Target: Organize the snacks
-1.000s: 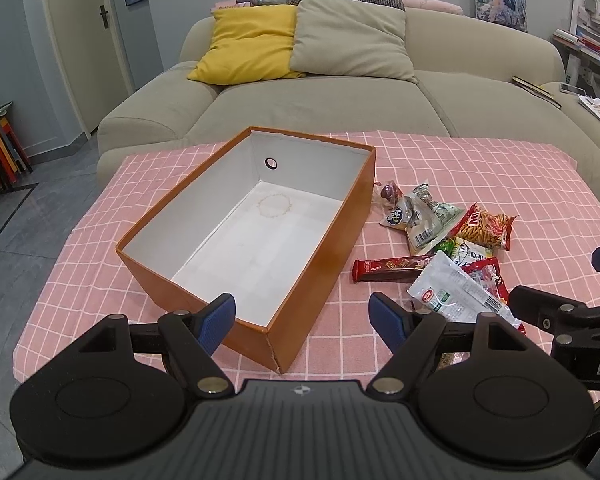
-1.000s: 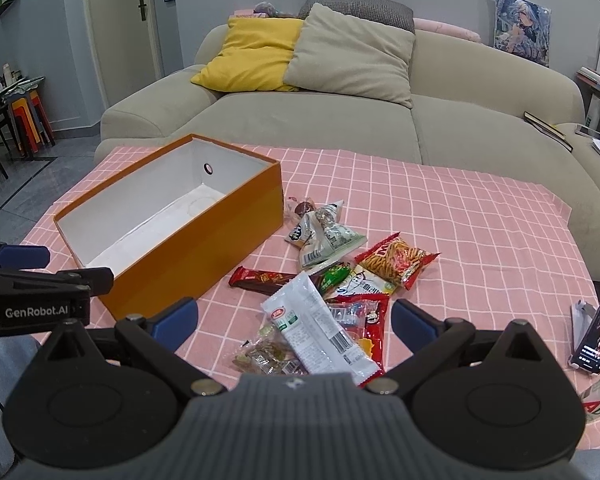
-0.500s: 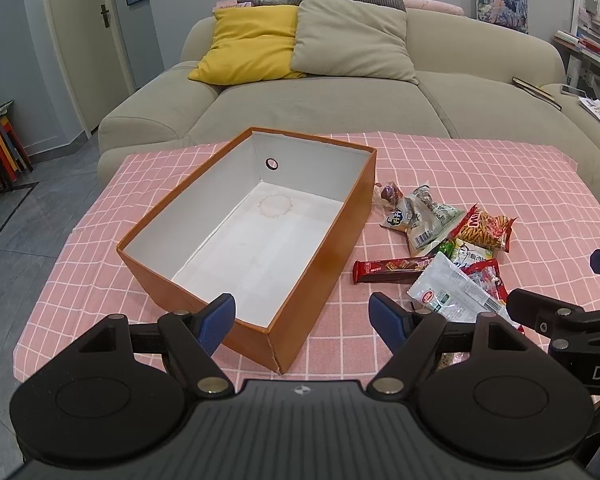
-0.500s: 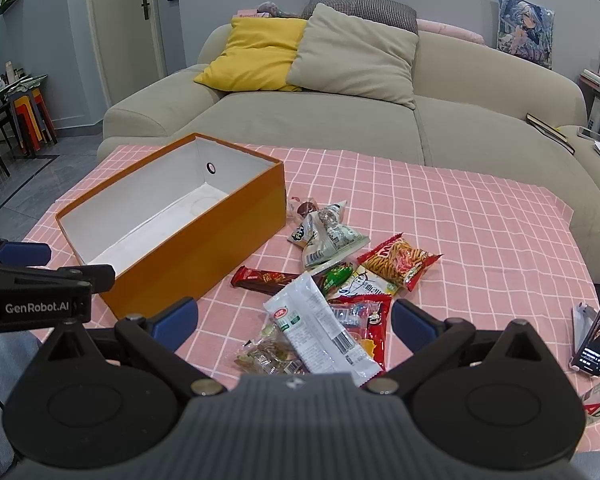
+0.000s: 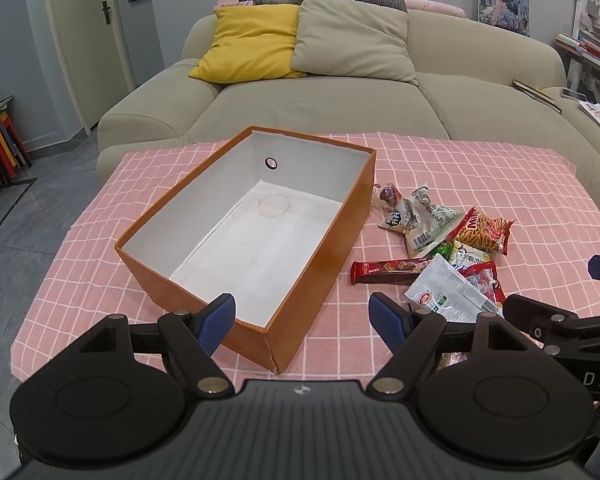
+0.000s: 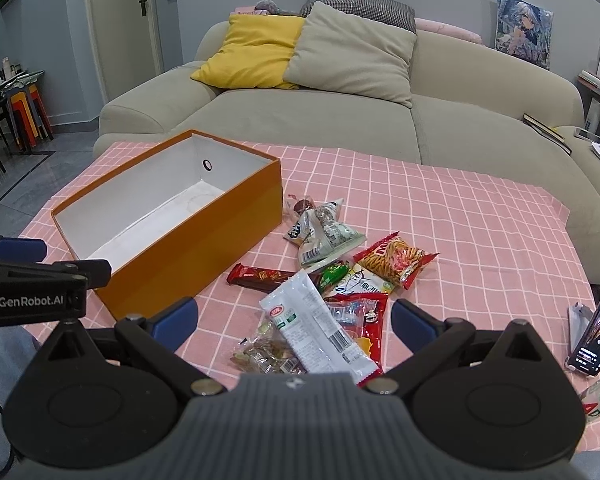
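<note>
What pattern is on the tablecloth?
Pink with a white grid; the tablecloth shows best from the right wrist.

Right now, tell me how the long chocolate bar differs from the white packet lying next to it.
The chocolate bar is dark brown and red, slim and narrow; the white packet is broad, flat and barcoded. The bar lies on the tablecloth alone; the packet overlaps other snacks. Both are sealed and outside the orange box.

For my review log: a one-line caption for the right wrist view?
Open right gripper hovers over snack packets beside an empty orange box.
</note>
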The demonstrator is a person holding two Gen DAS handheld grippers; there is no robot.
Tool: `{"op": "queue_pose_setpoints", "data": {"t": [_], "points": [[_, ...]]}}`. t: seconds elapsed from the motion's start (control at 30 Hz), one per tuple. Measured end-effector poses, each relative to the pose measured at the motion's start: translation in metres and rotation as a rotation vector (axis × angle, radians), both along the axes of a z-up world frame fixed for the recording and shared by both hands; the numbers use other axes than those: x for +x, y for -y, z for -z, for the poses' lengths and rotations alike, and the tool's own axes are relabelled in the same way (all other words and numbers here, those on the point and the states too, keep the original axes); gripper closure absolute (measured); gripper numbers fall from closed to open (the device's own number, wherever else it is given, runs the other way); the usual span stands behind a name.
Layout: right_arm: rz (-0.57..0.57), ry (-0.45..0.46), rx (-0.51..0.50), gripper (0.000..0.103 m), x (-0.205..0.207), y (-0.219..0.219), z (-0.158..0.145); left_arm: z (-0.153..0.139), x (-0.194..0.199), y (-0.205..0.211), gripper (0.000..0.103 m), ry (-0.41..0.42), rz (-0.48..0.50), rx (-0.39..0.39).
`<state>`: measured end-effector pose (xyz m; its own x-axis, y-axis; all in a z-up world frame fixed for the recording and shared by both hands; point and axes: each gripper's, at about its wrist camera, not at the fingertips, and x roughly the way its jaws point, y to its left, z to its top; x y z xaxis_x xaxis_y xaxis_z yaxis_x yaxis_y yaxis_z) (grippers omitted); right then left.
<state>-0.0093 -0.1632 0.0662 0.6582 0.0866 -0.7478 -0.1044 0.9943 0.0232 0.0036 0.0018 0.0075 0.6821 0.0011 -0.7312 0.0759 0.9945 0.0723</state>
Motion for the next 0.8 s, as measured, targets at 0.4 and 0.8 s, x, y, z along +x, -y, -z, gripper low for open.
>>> {"op": "queue_pose_setpoints", "data": {"t": [0.4,0.8], "points": [[0.002,-0.001,0.0,0.004,0.0,0.0,0.0,0.001,-0.001,-0.002,0.014,-0.001,-0.004,-0.011],[-0.007,-0.072,0.008,0.004,0.004,0.013,0.019,0.003,0.0,0.008,0.021,-0.015,0.091,-0.026]]}}
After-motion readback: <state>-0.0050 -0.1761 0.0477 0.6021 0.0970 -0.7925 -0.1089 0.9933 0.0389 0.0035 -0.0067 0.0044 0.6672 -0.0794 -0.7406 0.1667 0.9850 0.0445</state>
